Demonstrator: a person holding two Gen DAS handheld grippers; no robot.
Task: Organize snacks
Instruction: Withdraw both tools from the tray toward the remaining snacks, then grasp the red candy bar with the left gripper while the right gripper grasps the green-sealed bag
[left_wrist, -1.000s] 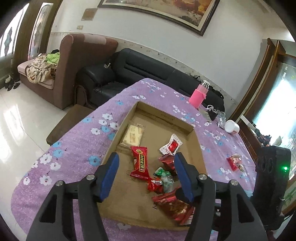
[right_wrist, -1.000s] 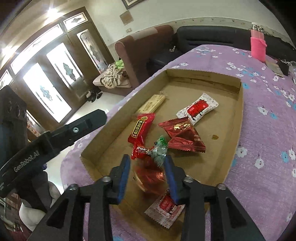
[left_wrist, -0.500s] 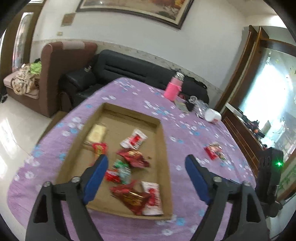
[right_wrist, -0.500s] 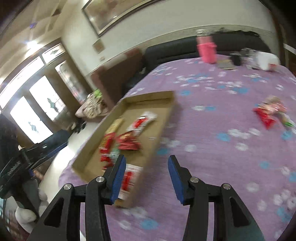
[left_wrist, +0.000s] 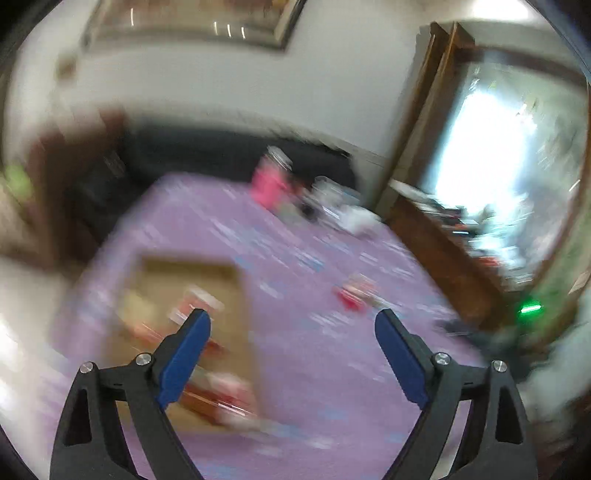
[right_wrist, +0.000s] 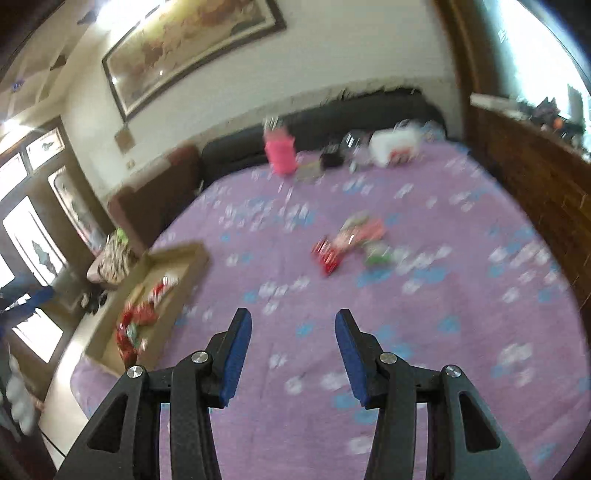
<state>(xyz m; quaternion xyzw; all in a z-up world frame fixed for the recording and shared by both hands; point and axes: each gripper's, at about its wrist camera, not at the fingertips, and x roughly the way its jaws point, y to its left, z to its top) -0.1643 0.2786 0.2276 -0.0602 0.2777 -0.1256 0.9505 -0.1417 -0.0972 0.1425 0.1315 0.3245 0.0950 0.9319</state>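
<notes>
Left wrist view: the left gripper (left_wrist: 291, 325) has spread much wider than a second ago and stands released, nothing between its pads. The cardboard tray (left_wrist: 243, 295) has slid from centre to the lower left. Blur smears its snacks beyond counting. One loose snack cluster (left_wrist: 354, 295) lies on the purple tablecloth (left_wrist: 314, 350).

Right wrist view: the right gripper (right_wrist: 293, 325), earlier over the tray, now hangs over bare cloth, released and empty. One tray (right_wrist: 192, 258) sits left; the loose snacks (right_wrist: 351, 243) lie ahead, too blurred to count. One pink bottle (right_wrist: 280, 151) stands behind.

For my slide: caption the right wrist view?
Open hand-held gripper faces loose snacks on the purple tablecloth; cardboard tray left.
</notes>
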